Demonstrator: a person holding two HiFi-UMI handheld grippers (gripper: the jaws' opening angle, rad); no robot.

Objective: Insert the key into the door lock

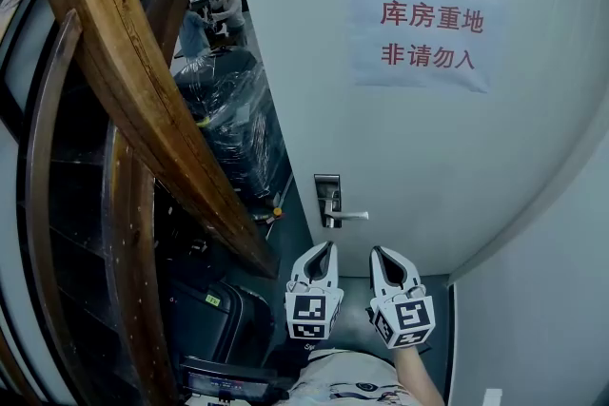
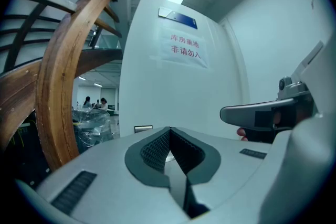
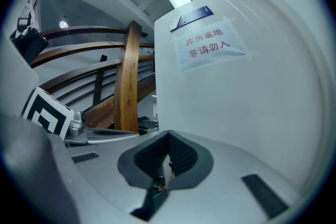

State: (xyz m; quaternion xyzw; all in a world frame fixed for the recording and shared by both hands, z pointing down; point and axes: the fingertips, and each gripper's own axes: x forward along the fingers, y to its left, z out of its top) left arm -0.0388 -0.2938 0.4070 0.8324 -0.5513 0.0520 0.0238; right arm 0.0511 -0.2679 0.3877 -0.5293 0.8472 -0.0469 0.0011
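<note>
White door [image 1: 419, 166] dead ahead, door lock [image 1: 328, 195] just past the tips: left gripper [image 1: 329, 245] closed on nothing, right gripper [image 1: 377, 251] clamped on what looks like the key [image 3: 169, 166], so it's approach time, and next up is lining it up with the keyhole.

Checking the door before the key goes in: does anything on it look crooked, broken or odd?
Nothing stands out. The handle sits level on its lock plate, and the paper sign lies flat on the door.

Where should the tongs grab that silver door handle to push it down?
Probably the free right end of the lever handle, coming straight at the door. It sticks out level, rightwards from the lock plate, so pinch it top and bottom.
</note>
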